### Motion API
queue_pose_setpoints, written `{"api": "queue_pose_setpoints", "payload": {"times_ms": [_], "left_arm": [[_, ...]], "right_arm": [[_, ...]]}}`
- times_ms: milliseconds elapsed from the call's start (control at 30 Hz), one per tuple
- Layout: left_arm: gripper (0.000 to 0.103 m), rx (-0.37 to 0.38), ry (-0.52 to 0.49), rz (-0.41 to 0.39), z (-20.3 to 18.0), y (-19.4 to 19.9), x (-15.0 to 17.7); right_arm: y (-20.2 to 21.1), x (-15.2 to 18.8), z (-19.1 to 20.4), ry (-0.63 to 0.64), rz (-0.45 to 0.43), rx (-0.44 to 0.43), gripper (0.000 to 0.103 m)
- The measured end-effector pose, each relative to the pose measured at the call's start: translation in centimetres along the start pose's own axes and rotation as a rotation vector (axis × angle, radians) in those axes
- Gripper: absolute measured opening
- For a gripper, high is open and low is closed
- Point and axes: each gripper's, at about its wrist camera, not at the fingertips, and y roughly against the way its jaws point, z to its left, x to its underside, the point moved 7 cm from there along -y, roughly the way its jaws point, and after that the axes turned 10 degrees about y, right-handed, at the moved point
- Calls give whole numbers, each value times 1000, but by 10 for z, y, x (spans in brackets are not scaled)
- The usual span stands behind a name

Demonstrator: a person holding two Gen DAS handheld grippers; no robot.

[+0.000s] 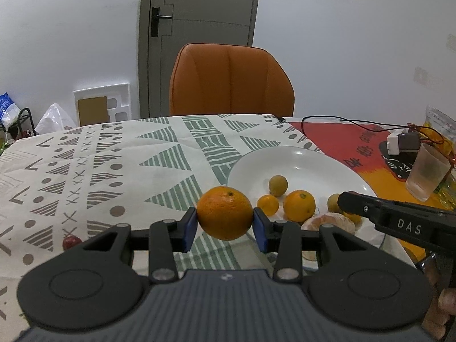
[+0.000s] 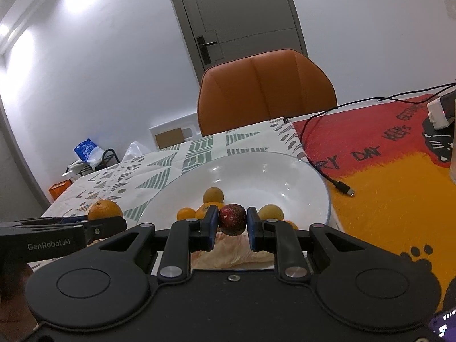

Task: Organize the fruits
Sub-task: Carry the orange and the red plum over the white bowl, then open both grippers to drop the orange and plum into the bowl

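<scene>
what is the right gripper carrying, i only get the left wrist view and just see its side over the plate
Observer: The right gripper has its jaws shut on a small dark red fruit.
Operator: is it over the plate yet
Observer: It is held at the near rim of the white plate, with a peeled citrus just beneath.
Operator: any cable close to the plate
Observer: Yes, a black cable plug lies on the orange cloth right of the plate.

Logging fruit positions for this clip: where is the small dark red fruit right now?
In the right wrist view the dark red fruit is clamped in the right gripper, held over the near part of the white plate.
</scene>
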Motion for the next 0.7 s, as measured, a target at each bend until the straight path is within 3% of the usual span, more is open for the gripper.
{"api": "queue_pose_setpoints", "payload": {"times_ms": [267,367,700], "left_arm": [[40,17,-9,18,-9,-13,-5],[40,27,-12,17,-13,-16,-7],[40,53,-32,42,-29,-24,1]], "right_arm": [[-12,-6,-2,9,7,-1,20],[-15,-9,-5,11,5,2,25],[-1,-1,-15,-3,15,22,26]]}}
